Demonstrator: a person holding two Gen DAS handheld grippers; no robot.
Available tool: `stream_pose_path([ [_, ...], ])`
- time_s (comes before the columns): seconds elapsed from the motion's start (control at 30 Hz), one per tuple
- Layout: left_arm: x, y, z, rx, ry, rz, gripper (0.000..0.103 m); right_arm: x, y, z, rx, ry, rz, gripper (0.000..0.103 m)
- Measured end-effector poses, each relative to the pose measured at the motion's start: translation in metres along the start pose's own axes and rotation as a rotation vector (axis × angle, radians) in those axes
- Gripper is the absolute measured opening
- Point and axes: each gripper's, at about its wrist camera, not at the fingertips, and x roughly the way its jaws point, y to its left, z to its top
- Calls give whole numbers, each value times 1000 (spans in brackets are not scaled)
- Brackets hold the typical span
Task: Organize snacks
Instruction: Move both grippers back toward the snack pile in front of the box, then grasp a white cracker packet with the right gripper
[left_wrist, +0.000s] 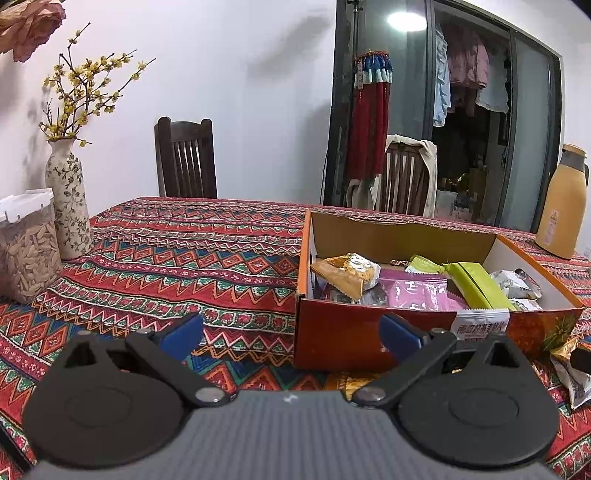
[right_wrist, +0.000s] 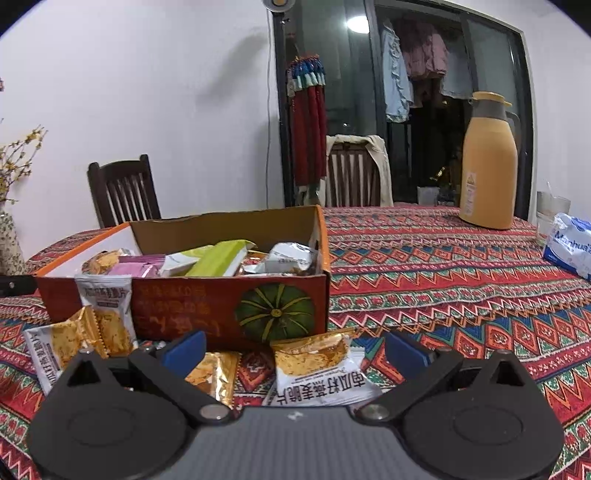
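Both grippers hover low over the patterned tablecloth, fingers spread wide and holding nothing: left gripper, right gripper. Nearest the right gripper, loose cracker packets lie on the cloth just in front of the cardboard box; one packet leans against its near wall. Inside the box lie assorted snacks, including a green bar and a pink packet. Farther right stands a yellow thermos.
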Motion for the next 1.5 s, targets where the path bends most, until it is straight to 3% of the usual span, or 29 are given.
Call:
stream_pose_path([
  [0.23, 1, 4, 1, -24, 6, 9, 103, -5, 4, 0, -16, -19, -10, 103],
  [0.6, 4, 8, 1, -41, 25, 6, 103, 17, -1, 4, -24, 104, -61, 102],
  [0.77, 4, 7, 0, -42, 27, 5, 103, 30, -8, 4, -3, 167, -53, 80],
  [0.83, 4, 8, 0, -42, 28, 5, 103, 31, -8, 1, -1, 172, -41, 60],
  [0.87, 4, 8, 0, -42, 28, 4, 103, 30, -8, 1, 1, 169, -32, 56],
  [1.03, 5, 7, 0, -38, 29, 2, 103, 15, -7, 1, 3, 98, 3, 55],
  [1.5, 5, 7, 0, -35, 27, 16, 103, -12, -7, 0, 7, -55, -25, 54],
])
